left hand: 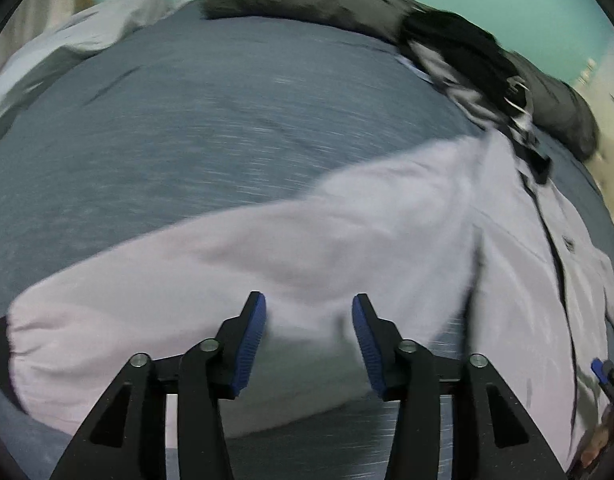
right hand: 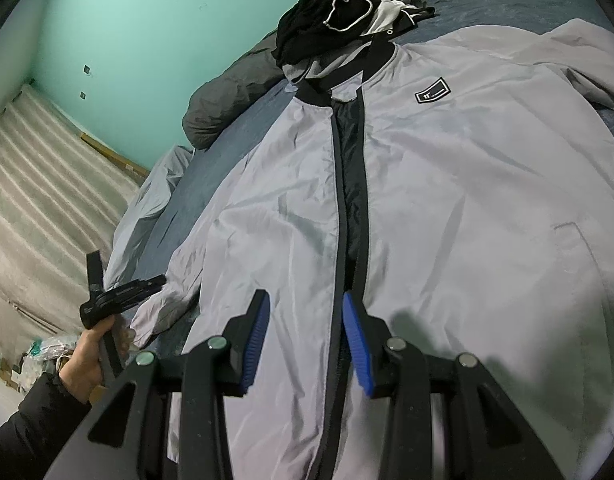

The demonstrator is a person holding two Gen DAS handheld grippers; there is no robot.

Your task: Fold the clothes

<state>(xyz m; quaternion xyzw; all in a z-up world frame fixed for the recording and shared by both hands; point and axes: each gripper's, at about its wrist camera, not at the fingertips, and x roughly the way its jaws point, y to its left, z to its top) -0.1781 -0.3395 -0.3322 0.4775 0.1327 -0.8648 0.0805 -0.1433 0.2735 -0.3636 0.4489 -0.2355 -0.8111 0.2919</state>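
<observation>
The right wrist view shows a pale grey jacket (right hand: 447, 200) lying front-up on a blue-grey bed cover (right hand: 223, 148), its dark zip line (right hand: 347, 200) running down the middle with the two fronts a little apart near the collar (right hand: 371, 64). The body of the jacket looks spread out and fairly flat, and no fold across it is visible, so the folding seems to be at an early stage. The right gripper (right hand: 305, 340) hangs over the lower part of the jacket, beside the zip line, its jaws partly apart and nothing caught between them. A heap of dark clothes (right hand: 327, 28) sits just beyond the collar, and those look unfolded too. In the left wrist view, which is blurred, one sleeve (left hand: 247, 260) stretches away from the jacket's body across the cover, ending in a dark cuff (left hand: 1, 356). The left gripper (left hand: 309, 340) sits above this sleeve with its jaws open, and the pads appear not to pinch the cloth. Judging by this, the sleeve is laid out but not yet brought in over the jacket's front; the other sleeve, the body folds and the dark heap all remain to be done.
</observation>
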